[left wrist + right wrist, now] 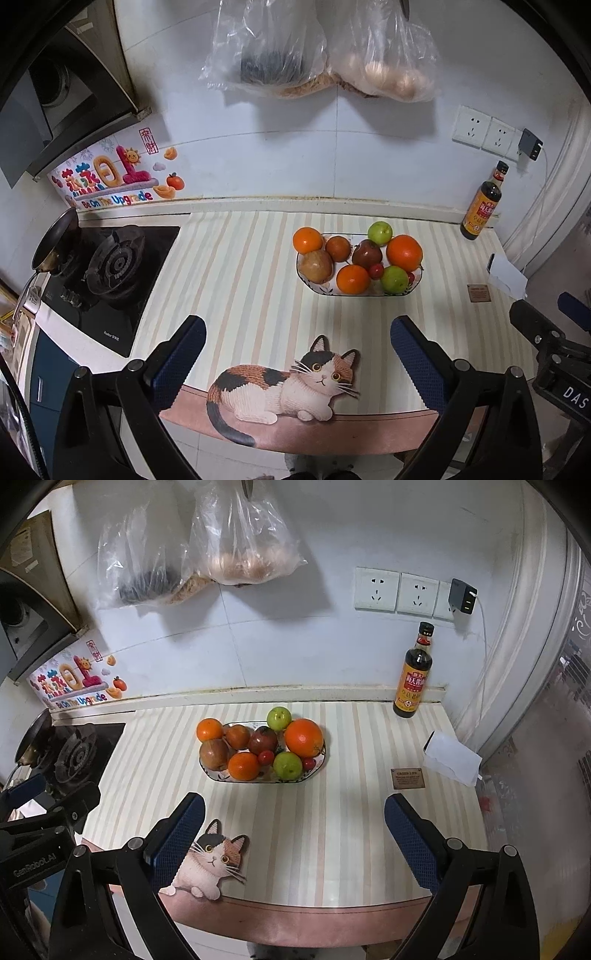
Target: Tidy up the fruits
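Observation:
A white oval plate (pixel 373 294) (pixel 216 775) on the striped mat holds the fruits: three oranges (pixel 404 252) (pixel 303 737), two green fruits (pixel 379 232) (pixel 279 718), dark red and brown fruits (pixel 366 253) (pixel 262 739) and small red ones (pixel 376 271) (pixel 265 757). My left gripper (pixel 297 328) is open and empty, near the counter's front edge, short of the plate. My right gripper (pixel 294 806) is open and empty, also in front of the plate. Each gripper shows at the edge of the other's view.
A gas stove (pixel 110 258) (pixel 74 753) with a pan (pixel 55 236) is at the left. A dark sauce bottle (pixel 484 206) (pixel 413 675) stands at the back right by the wall. A white paper-wrapped item (pixel 506 275) (pixel 452 758) lies right. Plastic bags (pixel 314 48) (pixel 207 542) hang above.

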`<state>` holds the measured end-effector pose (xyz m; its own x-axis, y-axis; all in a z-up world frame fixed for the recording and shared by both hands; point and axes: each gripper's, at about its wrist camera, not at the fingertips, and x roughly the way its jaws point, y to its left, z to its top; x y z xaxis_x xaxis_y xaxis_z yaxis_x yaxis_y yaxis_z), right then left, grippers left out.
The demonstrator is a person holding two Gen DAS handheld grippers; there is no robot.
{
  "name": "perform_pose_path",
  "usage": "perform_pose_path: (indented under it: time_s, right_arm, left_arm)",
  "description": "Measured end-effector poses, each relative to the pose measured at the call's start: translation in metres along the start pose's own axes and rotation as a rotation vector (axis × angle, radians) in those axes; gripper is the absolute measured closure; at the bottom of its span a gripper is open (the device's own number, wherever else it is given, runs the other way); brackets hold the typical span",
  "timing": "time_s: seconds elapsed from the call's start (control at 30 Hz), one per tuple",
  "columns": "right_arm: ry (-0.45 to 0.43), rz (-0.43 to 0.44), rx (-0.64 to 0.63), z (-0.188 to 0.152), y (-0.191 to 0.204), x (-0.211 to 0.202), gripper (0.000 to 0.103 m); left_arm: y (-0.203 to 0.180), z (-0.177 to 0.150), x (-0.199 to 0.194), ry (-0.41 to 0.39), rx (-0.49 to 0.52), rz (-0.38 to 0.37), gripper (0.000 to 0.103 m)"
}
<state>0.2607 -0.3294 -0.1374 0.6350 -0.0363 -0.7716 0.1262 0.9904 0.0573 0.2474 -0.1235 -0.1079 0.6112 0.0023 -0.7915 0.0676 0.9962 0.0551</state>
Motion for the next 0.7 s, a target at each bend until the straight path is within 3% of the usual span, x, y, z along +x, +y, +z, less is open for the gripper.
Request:
perform_pose_path:
  time_s: [0.7]
  right_arm:
    - [0.052, -0.001, 0.009, -0.009, 0.004, 0.014, 0.003]
  left_arm:
    - [0.001, -0.001, 0.008, 0.019, 0.007, -0.003, 0.001]
